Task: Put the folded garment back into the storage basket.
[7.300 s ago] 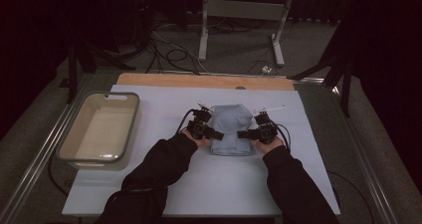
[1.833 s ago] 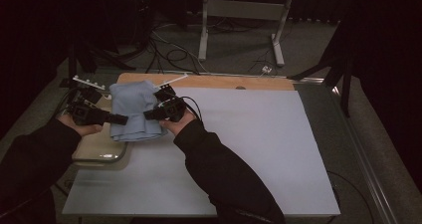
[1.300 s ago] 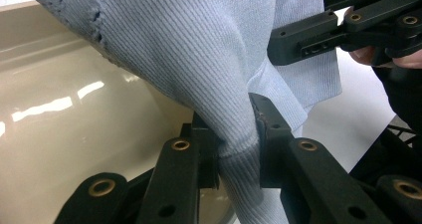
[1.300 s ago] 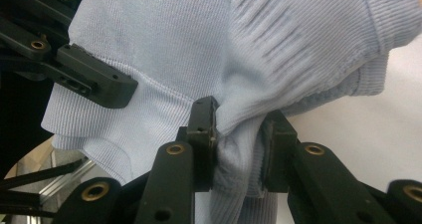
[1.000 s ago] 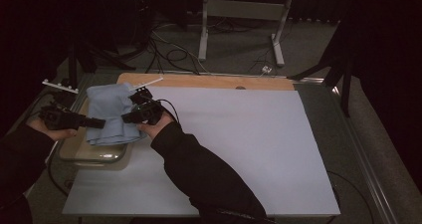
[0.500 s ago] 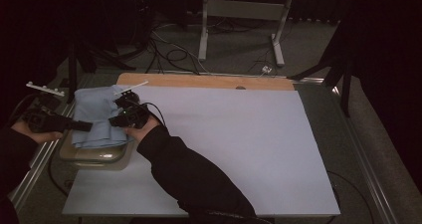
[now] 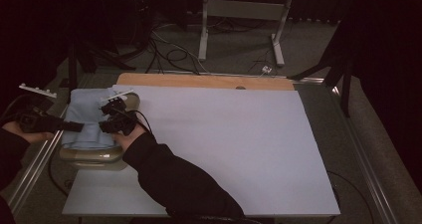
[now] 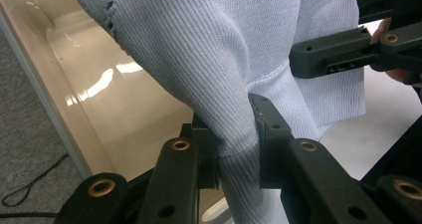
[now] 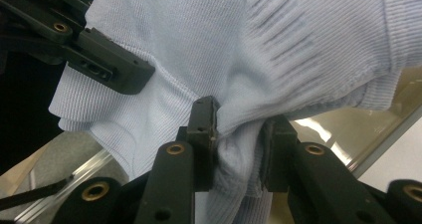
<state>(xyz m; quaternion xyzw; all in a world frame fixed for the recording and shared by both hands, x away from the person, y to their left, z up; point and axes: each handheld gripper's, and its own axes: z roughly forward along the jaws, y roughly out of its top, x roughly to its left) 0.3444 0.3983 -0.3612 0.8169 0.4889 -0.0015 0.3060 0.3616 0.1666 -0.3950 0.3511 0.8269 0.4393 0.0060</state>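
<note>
Over at the table's point(image 7: 209, 149) left edge, a folded light-blue knit garment point(image 7: 88, 118) is held up above the clear bin point(image 7: 92, 157), stretched between the two grippers. Largest first: the white table top is bare to the right of the jaws, with the wooden strip point(image 7: 204, 80) along its far edge. The bin sits right under the jaws, its glossy beige wall seen below the cloth in the left gripper view point(image 8: 124, 109).

The garment is a squarish bundle, so its long axis is hard to call, but it seems to be run from the near edge of the bin toward the far one, across the line between the grippers. In the high view it is kept roughly level, with loose folds hanging down past the jaws.

The left gripper point(image 8: 238, 139) is clamped on a bunched fold of the knit, the fabric squeezed tight between its jaws. The right gripper point(image 9: 241, 134) is likewise pinched on a gathered ribbed edge. Each gripper can be spotted beyond the cloth in the other's view.
</note>
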